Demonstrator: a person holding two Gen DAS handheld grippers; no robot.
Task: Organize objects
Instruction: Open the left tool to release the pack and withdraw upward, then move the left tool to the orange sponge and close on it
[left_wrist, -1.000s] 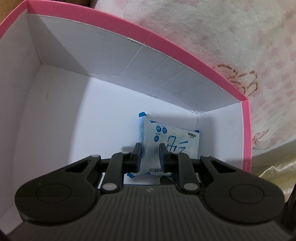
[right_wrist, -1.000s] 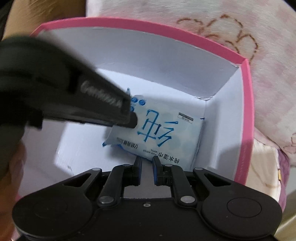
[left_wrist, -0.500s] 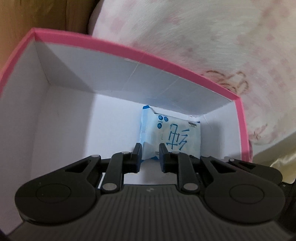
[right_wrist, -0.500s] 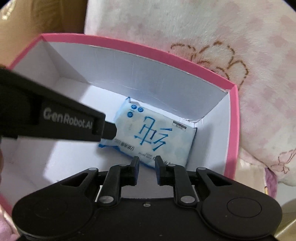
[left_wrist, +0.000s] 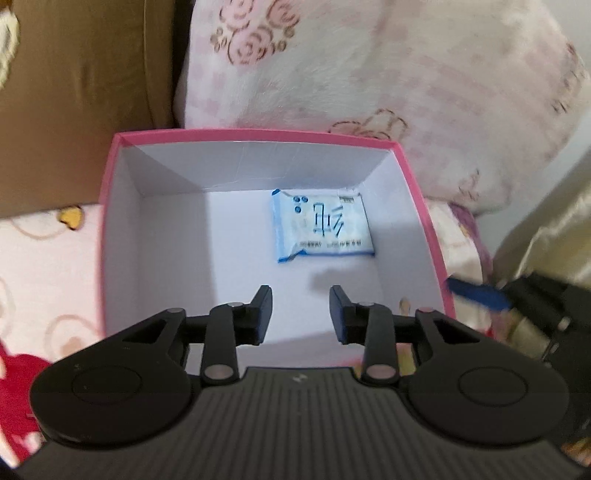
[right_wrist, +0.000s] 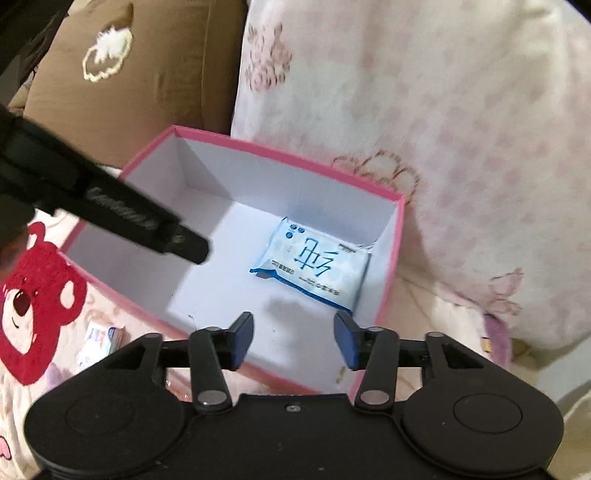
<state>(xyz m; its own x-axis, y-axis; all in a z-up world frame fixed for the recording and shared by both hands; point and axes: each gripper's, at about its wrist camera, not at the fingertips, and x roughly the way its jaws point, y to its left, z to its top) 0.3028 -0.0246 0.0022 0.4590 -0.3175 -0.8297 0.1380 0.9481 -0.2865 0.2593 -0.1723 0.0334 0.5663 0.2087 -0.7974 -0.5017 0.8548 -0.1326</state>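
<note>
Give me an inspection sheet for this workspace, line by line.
Surface: pink bedding with a red bear print.
Job's things: wipes pack lying flat in the pink box, near its far right corner.
Clutter: small packet on the bedding left of the box.
Grippers: left hand-held gripper open, empty; right hand-held gripper open, empty.
Cables: nothing seen.
Surroundings: floral blanket, brown pillow.

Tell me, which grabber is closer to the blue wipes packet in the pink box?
Hard to call. The left gripper and right gripper both hang open above the box's near side, apart from the wipes packet.
</note>
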